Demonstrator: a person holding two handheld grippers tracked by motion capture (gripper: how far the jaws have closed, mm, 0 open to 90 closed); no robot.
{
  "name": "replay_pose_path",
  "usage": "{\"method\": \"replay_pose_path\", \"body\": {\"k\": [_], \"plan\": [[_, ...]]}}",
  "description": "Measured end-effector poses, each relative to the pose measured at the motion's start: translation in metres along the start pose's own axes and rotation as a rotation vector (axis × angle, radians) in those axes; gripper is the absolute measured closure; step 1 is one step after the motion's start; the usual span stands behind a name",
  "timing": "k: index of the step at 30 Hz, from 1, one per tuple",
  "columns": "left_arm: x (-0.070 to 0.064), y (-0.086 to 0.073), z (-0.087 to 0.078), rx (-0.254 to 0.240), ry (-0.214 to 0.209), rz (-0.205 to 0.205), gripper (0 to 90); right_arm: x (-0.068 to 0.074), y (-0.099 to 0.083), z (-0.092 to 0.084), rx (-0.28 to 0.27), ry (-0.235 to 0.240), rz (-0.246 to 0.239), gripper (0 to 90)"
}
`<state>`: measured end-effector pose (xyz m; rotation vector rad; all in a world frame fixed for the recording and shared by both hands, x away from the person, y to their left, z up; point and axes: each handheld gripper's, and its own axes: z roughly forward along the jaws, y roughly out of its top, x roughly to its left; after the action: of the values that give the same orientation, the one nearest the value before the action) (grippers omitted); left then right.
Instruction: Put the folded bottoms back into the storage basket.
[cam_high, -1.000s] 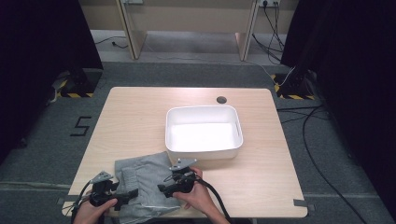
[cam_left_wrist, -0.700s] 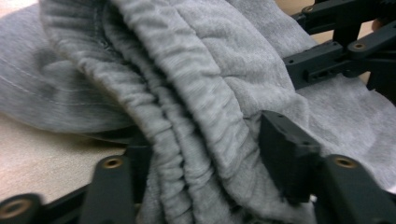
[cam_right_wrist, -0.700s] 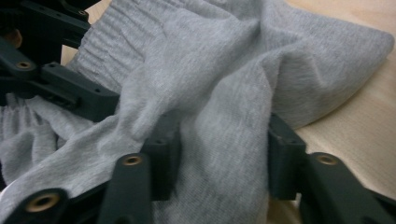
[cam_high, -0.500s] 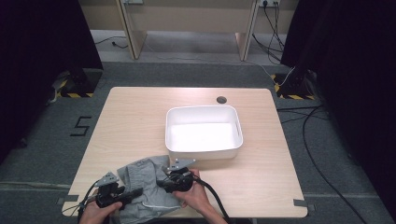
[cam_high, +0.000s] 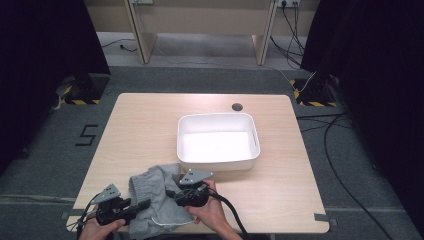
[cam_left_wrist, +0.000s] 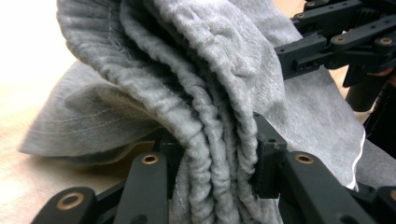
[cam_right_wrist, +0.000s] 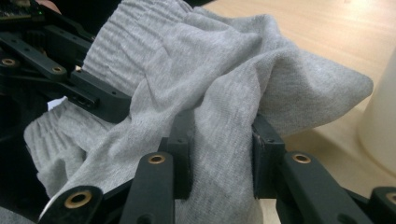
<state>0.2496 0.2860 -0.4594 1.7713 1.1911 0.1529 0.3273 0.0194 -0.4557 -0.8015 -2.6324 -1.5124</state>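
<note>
Grey garment bunched at surface near edge, just before white tub. Left gripper fingers just closed, clamping ribbed, perhaps waistband, folds; right gripper fingers pinching thinner cloth, raised slightly.

table: light wood | on it: white tub, grey garment (near edge)
</note>
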Motion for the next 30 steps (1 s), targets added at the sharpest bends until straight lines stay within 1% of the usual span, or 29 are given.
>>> {"method": "replay_pose_path", "body": {"k": [3, 5, 6, 7, 8, 9, 10, 11, 12, 13, 15, 18, 19, 22, 23, 24, 25, 28, 30], "plan": [[-0.001, 0.006, -0.009, -0.024, -0.011, -0.005, 63.6, 0.001, 0.007, -0.003, -0.021, 0.009, -0.016, 67.7], [-0.003, 0.009, -0.014, -0.039, -0.017, 0.004, 63.5, 0.004, 0.012, -0.007, -0.023, 0.008, -0.011, 67.7], [-0.004, 0.011, -0.017, -0.045, -0.022, 0.007, 63.5, 0.005, 0.016, -0.009, -0.029, 0.01, -0.029, 67.7], [-0.004, 0.013, -0.019, -0.051, -0.024, 0.006, 63.5, 0.006, 0.019, -0.01, -0.033, 0.011, -0.028, 67.7], [-0.005, 0.017, -0.022, -0.055, -0.026, 0.01, 63.4, 0.006, 0.021, -0.012, -0.04, 0.011, -0.036, 67.7], [-0.006, 0.019, -0.023, -0.059, -0.026, 0.014, 63.4, 0.008, 0.025, -0.014, -0.042, 0.01, -0.029, 67.8], [-0.007, 0.024, -0.023, -0.063, -0.027, 0.023, 63.4, 0.009, 0.027, -0.016, -0.044, 0.011, -0.033, 67.7], [-0.008, 0.027, -0.025, -0.061, -0.022, 0.037, 63.4, 0.008, 0.031, -0.018, -0.049, 0.005, -0.047, 67.8], [-0.01, 0.03, -0.026, -0.06, -0.024, 0.045, 63.3, 0.009, 0.034, -0.02, -0.046, 0.005, -0.037, 67.8], [-0.011, 0.033, -0.027, -0.06, -0.026, 0.05, 63.3, 0.008, 0.037, -0.022, -0.054, 0.011, -0.044, 67.8], [-0.012, 0.04, -0.03, -0.056, -0.023, 0.059, 63.3, 0.007, 0.042, -0.025, -0.059, 0.014, -0.042, 67.8], [-0.016, 0.053, -0.034, -0.062, -0.015, 0.09, 63.2, 0.007, 0.054, -0.03, -0.074, 0.019, -0.049, 67.8], [-0.018, 0.057, -0.035, -0.063, -0.016, 0.096, 63.2, 0.006, 0.058, -0.032, -0.077, 0.017, -0.059, 67.8], [-0.019, 0.069, -0.036, -0.064, -0.031, 0.098, 63.1, 0.005, 0.068, -0.039, -0.077, 0.021, -0.051, 67.8], [-0.021, 0.074, -0.036, -0.064, -0.034, 0.102, 63.1, 0.004, 0.072, -0.042, -0.077, 0.018, -0.058, 67.8], [-0.022, 0.079, -0.037, -0.068, -0.037, 0.11, 63.1, 0.003, 0.078, -0.046, -0.076, 0.019, -0.063, 67.8], [-0.024, 0.082, -0.038, -0.069, -0.035, 0.117, 63.0, 0.003, 0.082, -0.049, -0.074, 0.02, -0.054, 67.8], [-0.031, 0.096, -0.04, -0.08, -0.032, 0.15, 62.8, 0.0, 0.092, -0.058, -0.08, 0.021, -0.062, 67.8], [-0.035, 0.104, -0.038, -0.082, -0.035, 0.166, 62.8, -0.003, 0.099, -0.064, -0.076, 0.019, -0.065, 67.8]]}}
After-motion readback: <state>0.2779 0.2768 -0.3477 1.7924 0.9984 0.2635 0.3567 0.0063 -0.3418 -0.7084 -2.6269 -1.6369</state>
